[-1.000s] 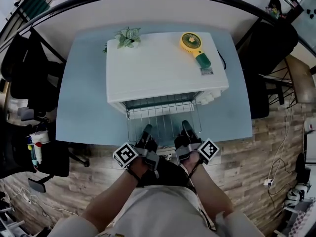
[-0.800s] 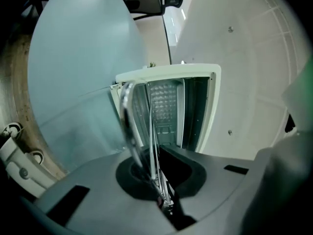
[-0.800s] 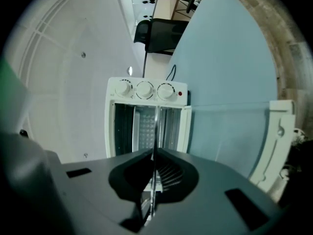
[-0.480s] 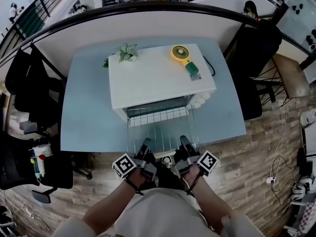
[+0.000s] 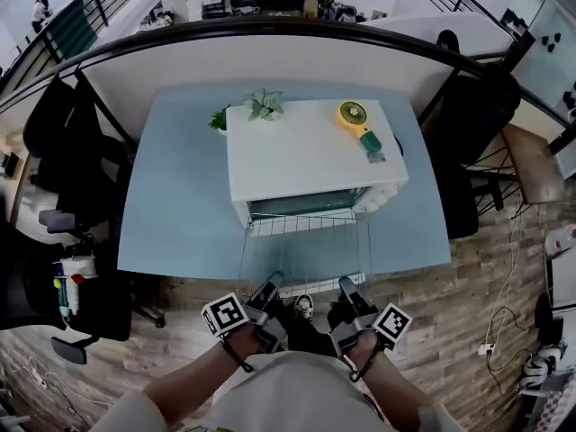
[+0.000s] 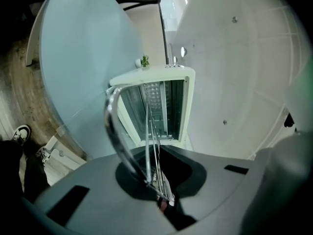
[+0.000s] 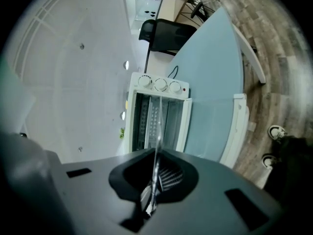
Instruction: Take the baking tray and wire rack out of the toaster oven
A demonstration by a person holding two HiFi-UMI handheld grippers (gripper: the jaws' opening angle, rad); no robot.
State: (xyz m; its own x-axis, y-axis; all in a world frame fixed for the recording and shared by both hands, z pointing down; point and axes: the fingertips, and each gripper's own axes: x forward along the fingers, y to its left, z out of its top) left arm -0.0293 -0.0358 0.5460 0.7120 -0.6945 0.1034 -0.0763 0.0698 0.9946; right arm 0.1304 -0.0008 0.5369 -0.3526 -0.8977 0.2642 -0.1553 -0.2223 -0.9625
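Observation:
The white toaster oven (image 5: 306,156) stands on the light blue table (image 5: 180,205) with its front open toward me. The wire rack (image 5: 306,250) hangs level between the oven's mouth and my hands, over the table's near edge. My left gripper (image 5: 270,288) is shut on the rack's near left edge, and my right gripper (image 5: 346,288) is shut on its near right edge. In the left gripper view the rack (image 6: 149,131) runs edge-on from the jaws to the oven (image 6: 161,106). The right gripper view shows the same rack (image 7: 157,131) and the oven (image 7: 159,111). No baking tray shows.
A yellow hand fan (image 5: 355,124) and a small potted plant (image 5: 264,106) sit on top of the oven. Dark chairs stand to the left (image 5: 72,151) and to the right (image 5: 477,124) of the table. Wooden floor lies under me.
Both grippers have drawn back toward me and risen, with the wire rack in them. The rack has slid further out of the oven.

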